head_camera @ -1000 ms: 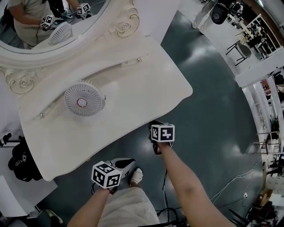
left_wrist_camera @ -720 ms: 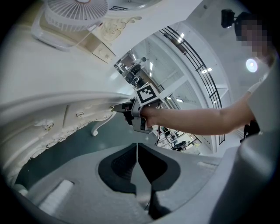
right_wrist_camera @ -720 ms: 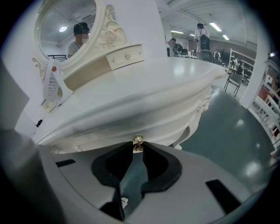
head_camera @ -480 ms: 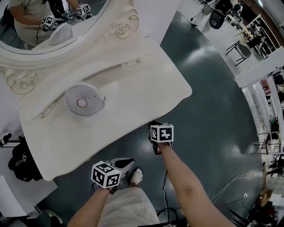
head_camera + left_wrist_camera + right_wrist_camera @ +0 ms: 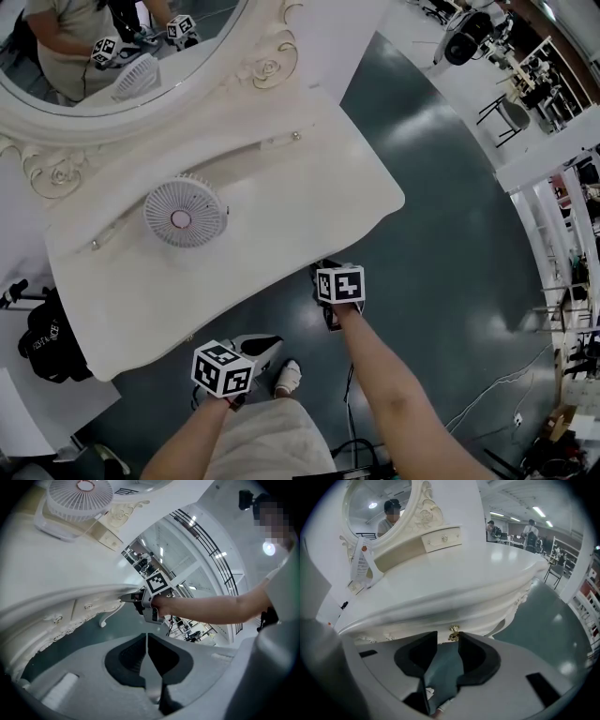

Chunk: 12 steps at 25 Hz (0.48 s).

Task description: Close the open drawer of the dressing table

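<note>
The white carved dressing table's (image 5: pixel 468 573) drawer (image 5: pixel 440 626) looks pushed in, so the task seems done. The right gripper's (image 5: pixel 448 637) jaws have just opened and stand loose around its small brass knob (image 5: pixel 453 633). The left gripper's (image 5: pixel 146 639) jaws are together, empty.

Desk (image 5: pixel 309 187): cream-white painted top, smooth, satin sheen; the carved scrollwork under its edge has the same paint

Drawer knob (image 5: pixel 453 633): gold-coloured metal, polished

Fan (image 5: pixel 184 212): white plastic grille, matt

Mirror (image 5: pixel 94 56): glass; mirror frame (image 5: pixel 265 66) carved, white, semi-gloss

Floor (image 5: pixel 450 206): dark teal, smooth, glossy, reflects lamps

Left gripper (image 5: pixel 146 637), right gripper (image 5: pixel 448 637): grey matt plastic bodies; jaws black, matt
</note>
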Available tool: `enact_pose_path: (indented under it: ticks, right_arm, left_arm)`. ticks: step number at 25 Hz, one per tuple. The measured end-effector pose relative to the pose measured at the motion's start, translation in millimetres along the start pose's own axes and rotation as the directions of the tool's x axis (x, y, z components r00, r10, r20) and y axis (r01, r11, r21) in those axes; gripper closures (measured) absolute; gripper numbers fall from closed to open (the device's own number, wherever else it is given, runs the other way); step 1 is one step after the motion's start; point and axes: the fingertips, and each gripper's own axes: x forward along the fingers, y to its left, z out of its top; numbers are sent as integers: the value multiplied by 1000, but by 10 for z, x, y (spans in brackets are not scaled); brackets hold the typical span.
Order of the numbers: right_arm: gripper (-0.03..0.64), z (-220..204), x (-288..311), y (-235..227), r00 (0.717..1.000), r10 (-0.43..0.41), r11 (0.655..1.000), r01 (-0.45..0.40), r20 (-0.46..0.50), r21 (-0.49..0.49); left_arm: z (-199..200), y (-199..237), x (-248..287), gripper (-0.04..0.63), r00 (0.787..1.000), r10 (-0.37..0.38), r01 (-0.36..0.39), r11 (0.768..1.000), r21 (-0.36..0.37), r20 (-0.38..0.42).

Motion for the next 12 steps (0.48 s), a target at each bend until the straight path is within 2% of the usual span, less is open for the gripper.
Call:
enact_pose_path:
  ticks: [12]
  right_arm:
    - [471, -55, -257, 158, 999, 33, 999, -32, 17, -33]
  left_arm:
    - [67, -105, -63, 584, 1000, -6, 5, 1000, 29, 4]
